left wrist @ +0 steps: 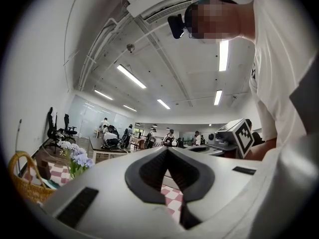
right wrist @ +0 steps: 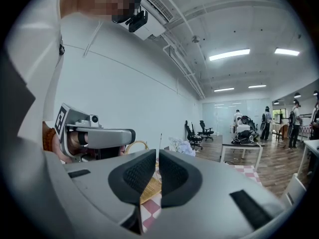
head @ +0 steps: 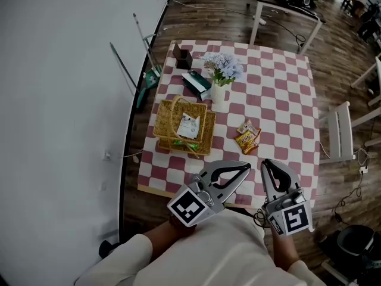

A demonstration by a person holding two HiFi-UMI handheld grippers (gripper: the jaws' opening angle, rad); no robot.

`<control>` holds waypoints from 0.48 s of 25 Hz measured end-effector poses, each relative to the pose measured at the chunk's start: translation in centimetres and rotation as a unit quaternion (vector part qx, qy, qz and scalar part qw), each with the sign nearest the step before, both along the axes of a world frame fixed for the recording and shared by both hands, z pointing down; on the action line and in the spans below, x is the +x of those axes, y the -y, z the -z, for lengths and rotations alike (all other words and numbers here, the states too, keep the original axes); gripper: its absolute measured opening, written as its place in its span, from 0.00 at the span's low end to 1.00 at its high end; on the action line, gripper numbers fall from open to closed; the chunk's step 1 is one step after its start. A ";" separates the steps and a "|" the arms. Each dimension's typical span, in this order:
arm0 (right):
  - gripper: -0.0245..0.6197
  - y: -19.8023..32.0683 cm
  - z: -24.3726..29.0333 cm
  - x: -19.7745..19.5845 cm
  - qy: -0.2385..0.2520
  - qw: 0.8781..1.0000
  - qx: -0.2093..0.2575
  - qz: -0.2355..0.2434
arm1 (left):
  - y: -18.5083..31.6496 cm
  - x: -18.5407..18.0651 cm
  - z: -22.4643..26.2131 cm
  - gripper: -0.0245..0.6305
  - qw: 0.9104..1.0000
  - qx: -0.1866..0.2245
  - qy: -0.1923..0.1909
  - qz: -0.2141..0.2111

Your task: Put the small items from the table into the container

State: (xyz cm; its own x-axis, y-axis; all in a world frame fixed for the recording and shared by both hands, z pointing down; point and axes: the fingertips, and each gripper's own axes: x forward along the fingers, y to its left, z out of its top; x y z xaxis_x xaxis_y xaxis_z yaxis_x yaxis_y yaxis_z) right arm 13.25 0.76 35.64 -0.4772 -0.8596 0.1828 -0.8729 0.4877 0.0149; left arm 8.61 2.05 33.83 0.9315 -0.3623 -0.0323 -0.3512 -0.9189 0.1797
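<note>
A wicker basket [head: 181, 127] stands on the checked table [head: 280, 94], with a white packet [head: 189, 126] and something green inside. Two orange snack packets [head: 247, 137] lie on the cloth to its right. Both grippers hover near the table's front edge, level and off the table. My left gripper [head: 245, 167] [left wrist: 167, 150] is shut, tips touching, holding nothing. The jaws of my right gripper [head: 266, 163] [right wrist: 156, 156] stand a narrow slit apart with nothing between them. Basket [left wrist: 25, 183] and flowers [left wrist: 75, 156] show at the lower left of the left gripper view.
A white vase of pale blue flowers [head: 220, 70], a teal box [head: 196, 83] and a dark box [head: 183, 57] stand behind the basket. A white wall runs along the left. A white chair [head: 340, 130] sits at the table's right side. More tables and people are far off.
</note>
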 end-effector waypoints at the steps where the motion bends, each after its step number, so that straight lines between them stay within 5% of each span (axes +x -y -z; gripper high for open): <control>1: 0.10 0.1 0.0 0.0 -0.001 1.000 0.000 0.000 | 0.1 0.0 -0.2 0.08 1.000 -0.005 0.000 0.000; 12: 0.10 0.7 -2.1 -0.2 -0.015 1.000 -0.014 0.001 | 1.5 -0.2 -2.2 0.08 1.000 -0.025 0.004 0.009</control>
State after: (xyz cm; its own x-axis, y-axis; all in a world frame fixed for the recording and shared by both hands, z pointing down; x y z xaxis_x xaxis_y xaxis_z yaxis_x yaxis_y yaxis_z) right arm 13.07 0.04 37.70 -0.4735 -0.8525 0.2214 -0.8709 0.4908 0.0274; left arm 8.44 0.57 36.00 0.9250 -0.3799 -0.0070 -0.3690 -0.9025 0.2219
